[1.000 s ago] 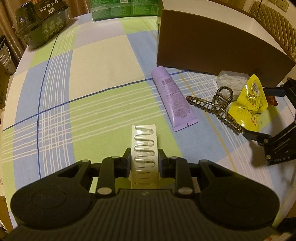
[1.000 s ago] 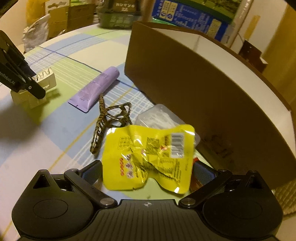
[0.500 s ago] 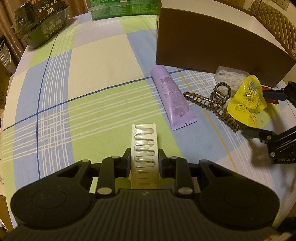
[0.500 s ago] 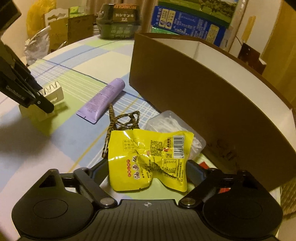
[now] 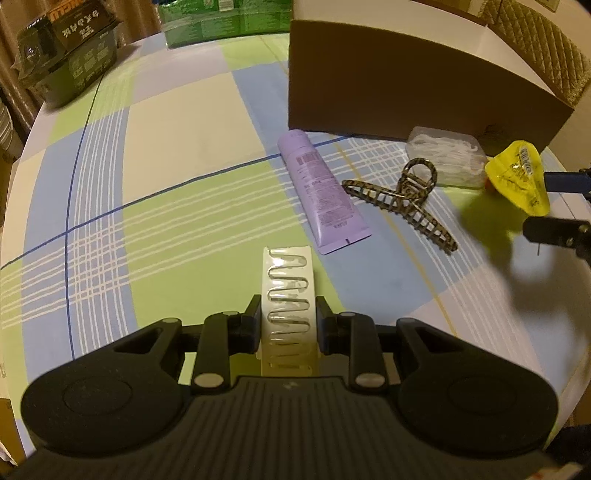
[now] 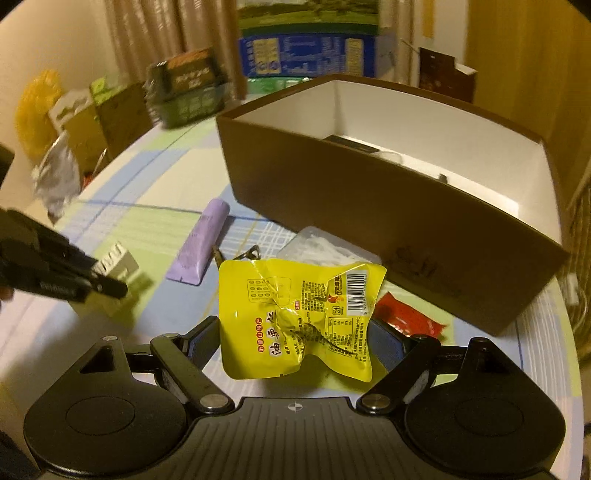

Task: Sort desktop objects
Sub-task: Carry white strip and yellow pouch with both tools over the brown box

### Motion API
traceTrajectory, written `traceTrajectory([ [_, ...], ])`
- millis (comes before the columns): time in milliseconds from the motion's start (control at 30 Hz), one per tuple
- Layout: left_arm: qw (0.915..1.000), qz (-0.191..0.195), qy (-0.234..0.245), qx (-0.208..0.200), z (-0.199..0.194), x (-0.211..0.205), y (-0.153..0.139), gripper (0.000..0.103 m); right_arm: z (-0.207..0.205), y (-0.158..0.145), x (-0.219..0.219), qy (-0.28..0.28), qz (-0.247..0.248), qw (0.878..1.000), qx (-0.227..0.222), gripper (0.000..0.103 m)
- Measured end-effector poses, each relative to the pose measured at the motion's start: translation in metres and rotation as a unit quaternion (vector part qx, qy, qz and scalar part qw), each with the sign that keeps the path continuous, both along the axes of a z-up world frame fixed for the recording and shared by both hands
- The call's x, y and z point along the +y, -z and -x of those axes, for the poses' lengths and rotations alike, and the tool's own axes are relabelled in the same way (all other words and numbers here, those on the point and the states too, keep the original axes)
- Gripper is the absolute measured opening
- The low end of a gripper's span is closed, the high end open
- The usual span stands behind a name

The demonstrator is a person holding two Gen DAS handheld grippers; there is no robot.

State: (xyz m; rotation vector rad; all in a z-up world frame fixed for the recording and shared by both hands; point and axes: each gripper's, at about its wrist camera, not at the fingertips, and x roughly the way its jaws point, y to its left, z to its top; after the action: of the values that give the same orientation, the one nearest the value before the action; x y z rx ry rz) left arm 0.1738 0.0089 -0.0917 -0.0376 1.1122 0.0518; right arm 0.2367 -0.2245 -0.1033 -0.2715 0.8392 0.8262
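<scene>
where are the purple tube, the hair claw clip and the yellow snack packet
purple tube [image 5: 322,188], left wrist view, middle of its printed label
hair claw clip [image 5: 402,199], left wrist view, on the toothed spine
yellow snack packet [image 6: 299,314], right wrist view, crumpled centre of its face

This is looking like a room in a home. A round desk [image 5: 192,122] is wearing a soft checked cloth in green, blue and cream, and curtains [image 6: 155,33] are hanging by the wall behind it. Everyday home things are lying on the cloth, like a purple tube [image 5: 322,192], a hair clip [image 5: 402,195] and a yellow snack packet [image 6: 299,317], and food boxes [image 6: 306,55] and a padded chair [image 5: 543,48] are standing around the edge.
</scene>
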Motion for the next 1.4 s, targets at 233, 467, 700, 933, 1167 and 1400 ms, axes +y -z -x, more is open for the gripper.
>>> traceTrajectory([
  [233,0.9998,-0.001,0.013,-0.014,0.002,-0.008,-0.012,0.024,0.003,-0.012,-0.015,0.027,-0.008,1.000,0.007,0.083],
  [467,0.9991,-0.001,0.027,-0.031,0.001,-0.017,-0.025,0.024,0.009,-0.017,-0.021,0.042,-0.003,0.999,0.008,0.083],
  [700,0.9980,0.000,0.040,-0.049,-0.001,-0.023,-0.038,0.024,0.012,-0.021,-0.024,0.050,-0.005,0.999,0.005,0.083],
  [933,0.9963,0.003,0.050,-0.070,-0.007,-0.030,-0.053,0.024,0.011,-0.029,-0.030,0.056,-0.018,0.998,0.006,0.083],
  [1167,0.9931,0.005,0.065,-0.097,-0.023,-0.039,-0.074,0.024,0.004,-0.045,-0.030,0.061,-0.032,0.998,-0.002,0.083],
  [1400,0.9881,0.008,0.082,-0.130,-0.047,-0.052,-0.096,0.024,-0.012,-0.062,-0.034,0.070,-0.039,0.997,-0.020,0.083],
])
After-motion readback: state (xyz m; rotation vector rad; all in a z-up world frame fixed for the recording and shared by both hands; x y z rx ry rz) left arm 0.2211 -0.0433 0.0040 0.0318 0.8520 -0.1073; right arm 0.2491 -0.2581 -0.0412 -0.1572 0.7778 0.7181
